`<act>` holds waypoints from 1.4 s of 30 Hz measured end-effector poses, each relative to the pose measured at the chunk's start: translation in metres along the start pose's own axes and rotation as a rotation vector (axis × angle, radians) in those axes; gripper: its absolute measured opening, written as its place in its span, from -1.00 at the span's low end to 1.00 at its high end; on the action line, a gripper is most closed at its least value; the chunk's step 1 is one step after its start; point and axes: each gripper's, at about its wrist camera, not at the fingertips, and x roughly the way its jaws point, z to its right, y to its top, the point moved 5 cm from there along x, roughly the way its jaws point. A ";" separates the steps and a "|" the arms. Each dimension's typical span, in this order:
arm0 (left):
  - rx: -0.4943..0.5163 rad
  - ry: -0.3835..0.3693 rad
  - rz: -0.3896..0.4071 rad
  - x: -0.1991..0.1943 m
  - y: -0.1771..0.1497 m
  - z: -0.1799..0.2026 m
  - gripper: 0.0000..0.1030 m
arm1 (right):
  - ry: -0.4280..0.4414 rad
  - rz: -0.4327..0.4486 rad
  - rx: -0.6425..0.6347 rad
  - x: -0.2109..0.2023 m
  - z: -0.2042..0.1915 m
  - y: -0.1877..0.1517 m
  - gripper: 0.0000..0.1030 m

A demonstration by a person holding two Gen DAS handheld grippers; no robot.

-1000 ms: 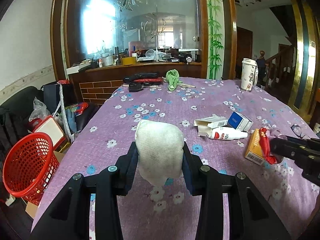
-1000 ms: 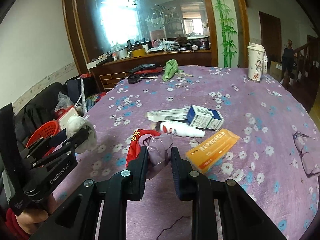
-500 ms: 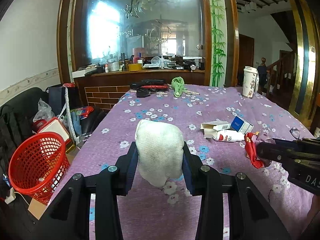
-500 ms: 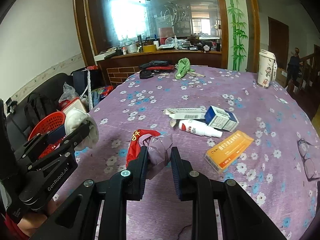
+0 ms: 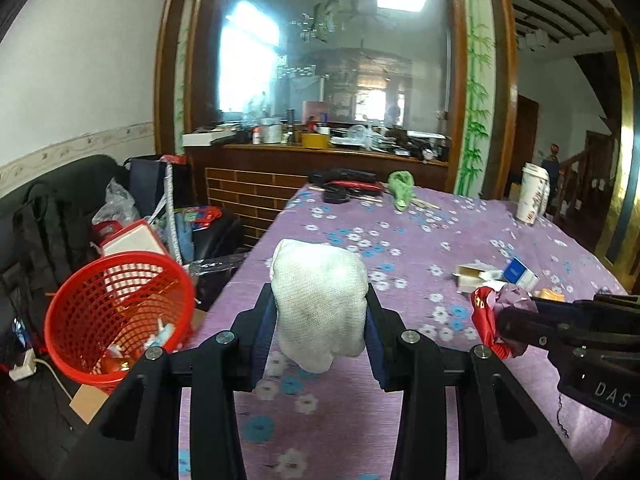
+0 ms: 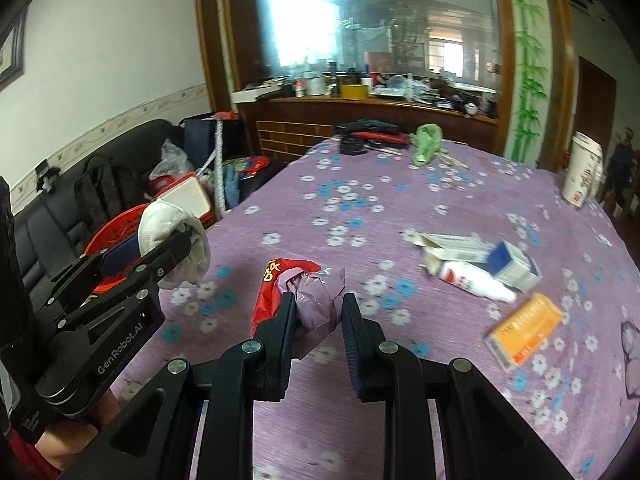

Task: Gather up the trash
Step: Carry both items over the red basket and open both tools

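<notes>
Balled white knitted cloth (image 5: 320, 304) clamped in left gripper (image 5: 320, 316). Crumpled purple-and-red plastic wrapper (image 6: 312, 300) pinched by right gripper (image 6: 318, 316). Red mesh plastic basket (image 5: 116, 316) seen at 9 o'clock off purple floral-clothed surface (image 5: 440, 248).

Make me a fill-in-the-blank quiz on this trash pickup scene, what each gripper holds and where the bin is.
1. The left gripper is shut on a wad of ____ cloth.
2. The right gripper holds a crumpled wrapper, part purple and part ____.
3. The red mesh basket stands on the ____, beside the table.
4. The orange box lies on the ____.

Missing words: white; red; floor; table
</notes>
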 end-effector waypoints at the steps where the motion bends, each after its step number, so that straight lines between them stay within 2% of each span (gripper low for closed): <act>1: -0.010 0.006 0.000 0.000 0.001 -0.006 -0.24 | 0.008 -0.004 -0.007 0.002 -0.005 0.002 -0.52; 8: -0.086 0.060 0.018 -0.008 0.010 -0.055 -0.24 | 0.098 -0.042 -0.050 0.026 -0.049 0.028 -0.52; 12: -0.141 0.112 0.024 -0.013 0.013 -0.097 -0.24 | 0.152 -0.048 -0.078 0.038 -0.079 0.048 -0.52; 21: -0.254 0.219 -0.030 -0.002 0.004 -0.190 -0.24 | 0.257 -0.096 -0.121 0.084 -0.152 0.076 -0.51; 27: -0.292 0.248 -0.066 0.009 -0.002 -0.227 -0.24 | 0.315 -0.125 -0.113 0.119 -0.192 0.087 -0.47; 29: -0.298 0.252 -0.076 0.013 -0.004 -0.232 -0.18 | 0.328 -0.133 -0.097 0.130 -0.201 0.090 -0.43; 30: -0.304 0.254 -0.075 0.014 -0.005 -0.233 -0.02 | 0.336 -0.137 -0.092 0.135 -0.204 0.091 -0.25; 31: -0.308 0.253 -0.072 0.015 -0.005 -0.235 0.17 | 0.344 -0.136 -0.088 0.140 -0.208 0.093 -0.15; 32: -0.309 0.252 -0.068 0.014 -0.006 -0.234 0.23 | 0.342 -0.130 -0.082 0.141 -0.208 0.094 -0.05; 35: -0.299 0.254 -0.059 0.012 -0.005 -0.234 0.34 | 0.366 -0.113 -0.057 0.135 -0.202 0.096 -0.05; 38: -0.306 0.250 -0.056 0.011 -0.004 -0.231 0.37 | 0.335 -0.080 -0.055 0.119 -0.185 0.093 -0.05; 42: -0.316 0.209 -0.053 0.005 -0.005 -0.214 0.39 | 0.308 -0.066 -0.033 0.097 -0.153 0.077 0.07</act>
